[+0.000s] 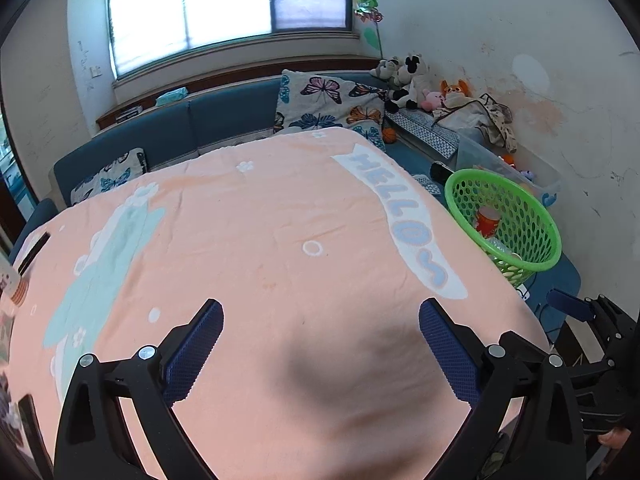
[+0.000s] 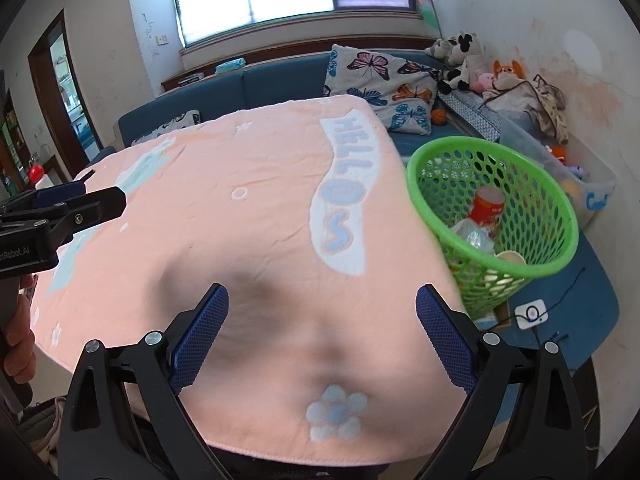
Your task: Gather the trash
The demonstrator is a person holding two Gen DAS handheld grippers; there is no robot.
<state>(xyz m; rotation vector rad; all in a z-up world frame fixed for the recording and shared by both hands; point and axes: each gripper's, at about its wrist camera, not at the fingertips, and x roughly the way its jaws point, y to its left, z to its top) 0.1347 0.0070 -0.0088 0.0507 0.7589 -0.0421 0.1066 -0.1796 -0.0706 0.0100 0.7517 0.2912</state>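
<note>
Nearest to the cameras, the left tongs [image 1: 320, 344] stand wide apart over the desk, nothing between the blue pads, which press on nothing. The right tongs [image 2: 322, 332] are likewise spread wide and empty, hovering over the near edge of the same surface, just above a blue flower printed on the cloth.

The desk is covered by a peach cloth [image 1: 260, 240] with a white "HELLO" banner, and as far as both views show, its top is bare: no wrapper, cup or bottle lies on it. At the far left edge in the left wrist view some small items sit partly out of frame, too cut off to name.

Just beyond the desk's right edge stands the green basket [image 2: 560, 216], resting on a blue seat. Inside it are a red can [image 2: 486, 206], a crumpled clear plastic piece [image 2: 474, 236] and a paper cup [image 2: 512, 259]. So the trash in view is already in the basket, and the collecting looks nearly or wholly finished; what may remain is a check of the left edge of the desk.

Farther off, butterfly cushions [image 2: 384, 80] lean on a blue sofa [image 1: 168, 128], with stuffed toys [image 2: 464, 60] piled in the corner and a clear storage bin [image 2: 592, 184] of oddments behind the basket. A window [image 1: 224, 0] fills the back wall. Nothing stands between the tongs and the basket; only the desk's corner lies on that path.
</note>
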